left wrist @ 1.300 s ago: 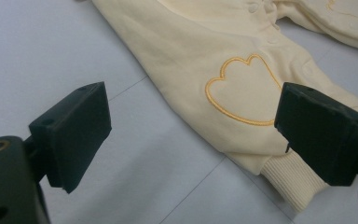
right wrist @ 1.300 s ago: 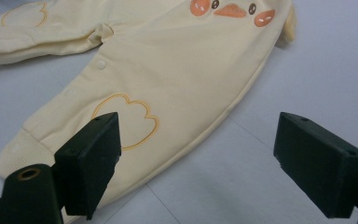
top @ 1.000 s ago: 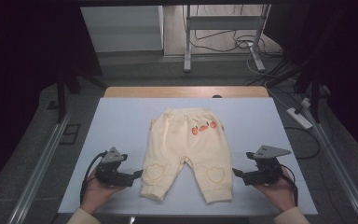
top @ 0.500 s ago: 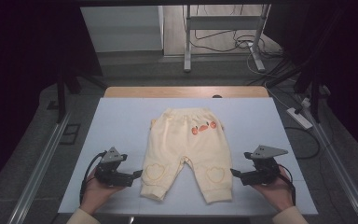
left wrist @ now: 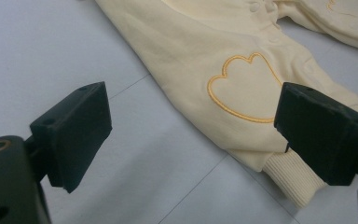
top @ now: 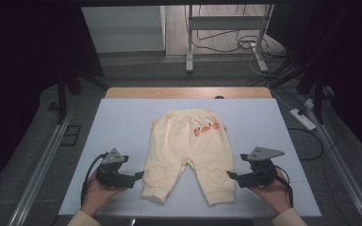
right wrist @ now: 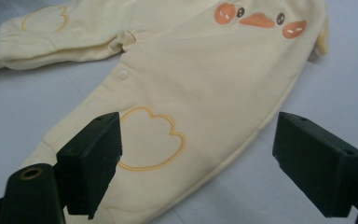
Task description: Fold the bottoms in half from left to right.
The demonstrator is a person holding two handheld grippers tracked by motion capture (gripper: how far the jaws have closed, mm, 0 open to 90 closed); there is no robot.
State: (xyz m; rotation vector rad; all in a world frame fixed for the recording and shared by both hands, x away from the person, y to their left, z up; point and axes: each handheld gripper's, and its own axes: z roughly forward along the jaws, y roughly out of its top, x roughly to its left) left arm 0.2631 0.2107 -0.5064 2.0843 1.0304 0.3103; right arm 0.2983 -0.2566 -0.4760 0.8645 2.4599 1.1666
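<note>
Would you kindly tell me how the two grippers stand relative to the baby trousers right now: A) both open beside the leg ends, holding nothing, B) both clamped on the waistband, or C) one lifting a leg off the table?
A: the left gripper and right gripper flank the trousers with jaws apart, and the cloth lies flat.

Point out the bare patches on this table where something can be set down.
Bare tabletop lies left of the pants, right of them, and in a strip beyond the waistband. The near edge is crowded: left tool and right tool flank the cuffs.
</note>
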